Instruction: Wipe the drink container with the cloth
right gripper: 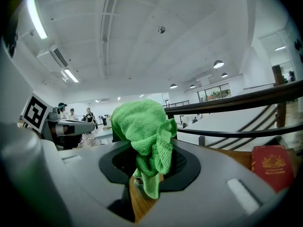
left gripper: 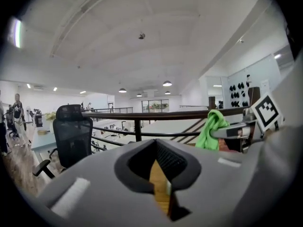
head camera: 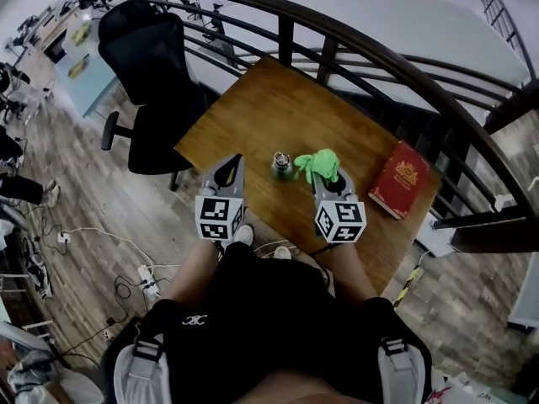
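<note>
- The drink container [head camera: 281, 165], a small dark metal one, stands upright on the wooden table [head camera: 278, 108], near the edge closest to the person.
- At its 3 o'clock, just beside it, a bunched green cloth [head camera: 321, 165] hangs in the air.
- The right gripper [head camera: 324, 179] has its fingers pinched on that cloth, which bulges above them.
- At the container's 9 o'clock, a little apart, the left gripper [head camera: 229, 168] has its fingers pressed together with nothing between them.
- Farther out at 3 o'clock, a red book [head camera: 401, 178] lies flat on the table.
- At 10 o'clock, off the table, a black office chair [head camera: 143, 57] stands by the curved railing [head camera: 337, 32].
</note>
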`<state>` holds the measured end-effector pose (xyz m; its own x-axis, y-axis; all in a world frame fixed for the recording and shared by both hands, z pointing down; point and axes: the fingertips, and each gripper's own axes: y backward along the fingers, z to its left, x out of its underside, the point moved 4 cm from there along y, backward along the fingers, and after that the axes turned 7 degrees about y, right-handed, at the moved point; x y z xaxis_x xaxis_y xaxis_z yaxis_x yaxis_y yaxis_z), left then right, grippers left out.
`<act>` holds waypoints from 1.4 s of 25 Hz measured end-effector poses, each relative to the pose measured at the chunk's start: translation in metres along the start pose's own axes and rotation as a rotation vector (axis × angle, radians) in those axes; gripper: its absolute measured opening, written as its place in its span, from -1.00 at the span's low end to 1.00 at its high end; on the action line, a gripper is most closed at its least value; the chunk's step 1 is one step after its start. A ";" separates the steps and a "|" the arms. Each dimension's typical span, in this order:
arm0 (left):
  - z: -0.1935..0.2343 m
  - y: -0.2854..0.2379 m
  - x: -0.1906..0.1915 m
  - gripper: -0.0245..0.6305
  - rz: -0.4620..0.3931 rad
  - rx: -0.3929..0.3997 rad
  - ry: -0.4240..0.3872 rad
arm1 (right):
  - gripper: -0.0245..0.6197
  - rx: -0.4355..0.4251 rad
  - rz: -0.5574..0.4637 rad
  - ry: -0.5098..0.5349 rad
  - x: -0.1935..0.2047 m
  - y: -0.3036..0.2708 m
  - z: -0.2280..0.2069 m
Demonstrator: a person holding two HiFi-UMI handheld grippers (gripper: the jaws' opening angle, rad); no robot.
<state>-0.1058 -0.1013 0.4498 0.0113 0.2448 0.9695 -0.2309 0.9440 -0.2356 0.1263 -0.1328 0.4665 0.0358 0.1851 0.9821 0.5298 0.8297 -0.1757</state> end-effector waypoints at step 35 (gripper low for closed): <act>-0.052 -0.144 0.134 0.06 0.544 0.659 -0.261 | -0.61 0.346 0.122 -0.040 0.029 0.029 -0.021</act>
<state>-0.0202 -0.1931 0.6102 -0.4658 0.4880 0.7382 -0.6529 0.3735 -0.6589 0.1602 -0.1145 0.4914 0.0439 0.3083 0.9503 0.2056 0.9280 -0.3106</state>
